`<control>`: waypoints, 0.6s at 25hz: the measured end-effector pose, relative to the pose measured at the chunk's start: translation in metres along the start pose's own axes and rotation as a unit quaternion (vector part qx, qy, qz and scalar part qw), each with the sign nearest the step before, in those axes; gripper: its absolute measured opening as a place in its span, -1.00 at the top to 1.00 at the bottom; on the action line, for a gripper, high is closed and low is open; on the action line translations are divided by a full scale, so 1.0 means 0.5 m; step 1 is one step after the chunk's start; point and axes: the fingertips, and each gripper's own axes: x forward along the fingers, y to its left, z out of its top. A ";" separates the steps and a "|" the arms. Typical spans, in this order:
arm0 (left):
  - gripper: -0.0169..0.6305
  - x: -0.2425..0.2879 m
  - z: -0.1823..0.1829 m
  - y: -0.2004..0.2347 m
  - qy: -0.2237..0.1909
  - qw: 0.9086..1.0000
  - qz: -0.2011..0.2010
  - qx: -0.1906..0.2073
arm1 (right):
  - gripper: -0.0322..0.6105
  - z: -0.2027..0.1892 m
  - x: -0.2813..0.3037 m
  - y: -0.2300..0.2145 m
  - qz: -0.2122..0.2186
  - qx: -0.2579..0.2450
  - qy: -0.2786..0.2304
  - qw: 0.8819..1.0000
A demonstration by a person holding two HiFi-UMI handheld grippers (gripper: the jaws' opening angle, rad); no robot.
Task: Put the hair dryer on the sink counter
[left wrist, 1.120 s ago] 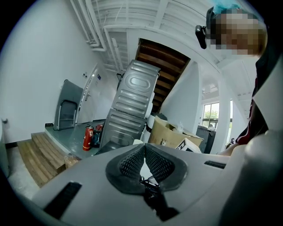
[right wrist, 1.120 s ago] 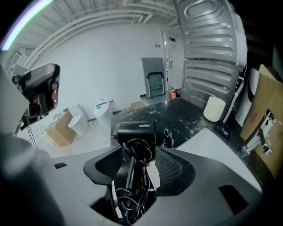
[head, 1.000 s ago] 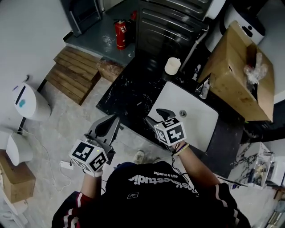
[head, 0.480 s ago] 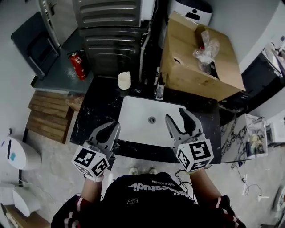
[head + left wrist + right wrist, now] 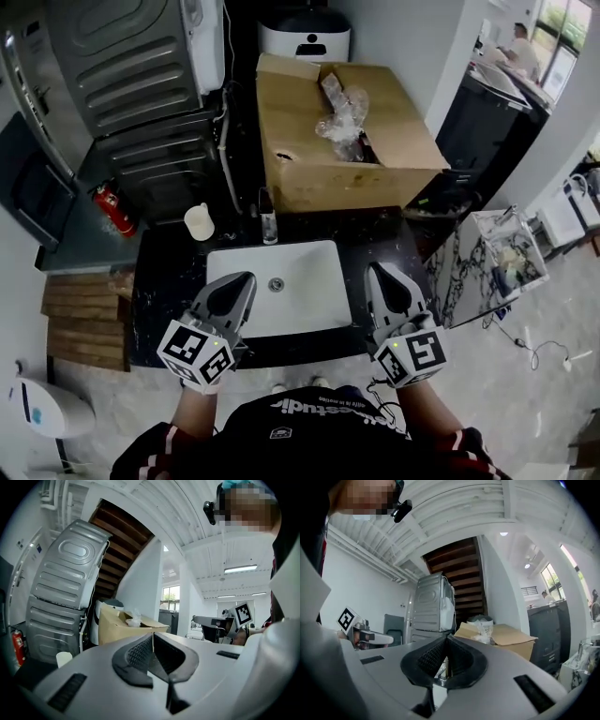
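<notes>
Far left in the head view we've got a red fire extinguisher (image 5: 114, 210) on the floor, then a white cup (image 5: 199, 222) at the back of the black sink counter (image 5: 164, 272). Our left gripper (image 5: 242, 279) hangs over the counter's front edge, at the lower left of the white sink (image 5: 309, 281), jaws clenched on nothing. A big cardboard box (image 5: 375, 150) sits behind the sink, top centre. Lower right, our right gripper (image 5: 378, 272) has just been snapping its jaws closed, with nothing between them. We can't tell where the hair dryer is from any view.
</notes>
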 end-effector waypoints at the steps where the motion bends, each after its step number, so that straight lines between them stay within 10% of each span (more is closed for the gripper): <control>1: 0.89 0.007 0.002 -0.008 0.000 1.000 -0.005 0.002 | 0.78 0.004 -0.006 -0.001 0.004 0.003 -0.004 1.000; 15: 0.89 0.004 0.013 -0.015 -0.015 1.000 0.012 0.006 | 0.79 -0.018 -0.002 0.000 0.017 0.007 0.020 1.000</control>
